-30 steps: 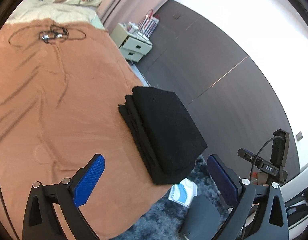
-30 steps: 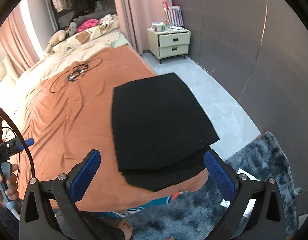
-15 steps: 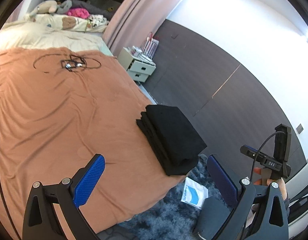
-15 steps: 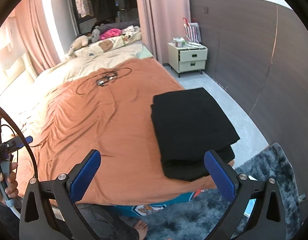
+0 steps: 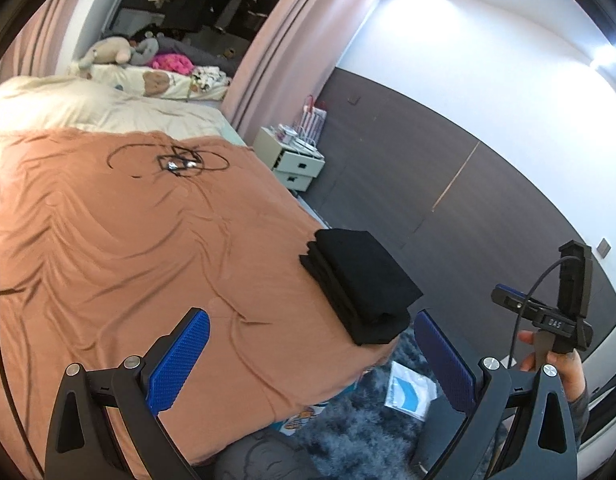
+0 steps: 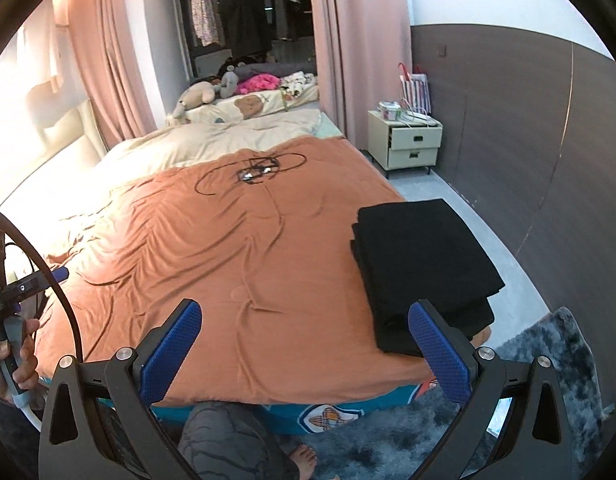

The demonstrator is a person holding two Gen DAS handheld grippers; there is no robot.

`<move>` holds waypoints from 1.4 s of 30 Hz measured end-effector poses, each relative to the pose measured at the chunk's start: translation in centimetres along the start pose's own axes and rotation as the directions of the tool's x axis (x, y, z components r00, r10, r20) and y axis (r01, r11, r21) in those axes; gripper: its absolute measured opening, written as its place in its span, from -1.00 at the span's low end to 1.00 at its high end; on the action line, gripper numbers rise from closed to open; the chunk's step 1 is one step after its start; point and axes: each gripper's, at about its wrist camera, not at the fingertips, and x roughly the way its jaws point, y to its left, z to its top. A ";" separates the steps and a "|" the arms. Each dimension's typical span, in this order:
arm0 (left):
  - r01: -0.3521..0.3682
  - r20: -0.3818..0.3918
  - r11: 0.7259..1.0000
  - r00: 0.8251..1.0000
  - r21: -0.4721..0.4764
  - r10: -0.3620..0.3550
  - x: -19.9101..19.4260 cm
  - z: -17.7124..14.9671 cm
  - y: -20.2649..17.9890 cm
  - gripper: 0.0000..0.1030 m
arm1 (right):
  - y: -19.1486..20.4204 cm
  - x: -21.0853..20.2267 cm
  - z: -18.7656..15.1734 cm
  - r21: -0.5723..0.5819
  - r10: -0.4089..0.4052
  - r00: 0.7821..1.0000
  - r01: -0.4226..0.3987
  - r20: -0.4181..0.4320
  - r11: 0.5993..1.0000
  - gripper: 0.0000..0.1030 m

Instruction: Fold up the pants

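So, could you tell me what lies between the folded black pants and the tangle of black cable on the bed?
Only bare, wrinkled orange bedspread separates the pants from the cable, clearest in the right wrist view.

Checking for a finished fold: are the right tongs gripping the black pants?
No, the right tongs are open and empty, with the folded black pants lying on the bed.

You are looking at matt black cloth pants [image 6: 424, 264] lying on a smooth, softly creased orange cloth bedspread [image 6: 243, 264], beside a shaggy grey rug [image 6: 548, 364].
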 end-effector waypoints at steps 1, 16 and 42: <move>-0.007 0.007 1.000 1.000 0.002 0.007 -0.6 -0.2 0.1 0.99 | 0.3 -0.2 -0.4 -0.001 0.003 1.000 -0.003 0.007 1.000 1.00; -0.128 0.103 0.991 0.987 0.038 0.124 -7.5 -4.5 2.0 0.99 | 4.5 -2.1 -7.0 -0.014 0.031 0.995 -0.029 0.093 0.999 1.00; -0.339 0.165 0.937 0.932 0.084 0.322 -13.4 -12.8 4.7 0.99 | 9.1 -0.9 -16.2 0.022 0.046 0.990 -0.050 0.137 0.999 1.00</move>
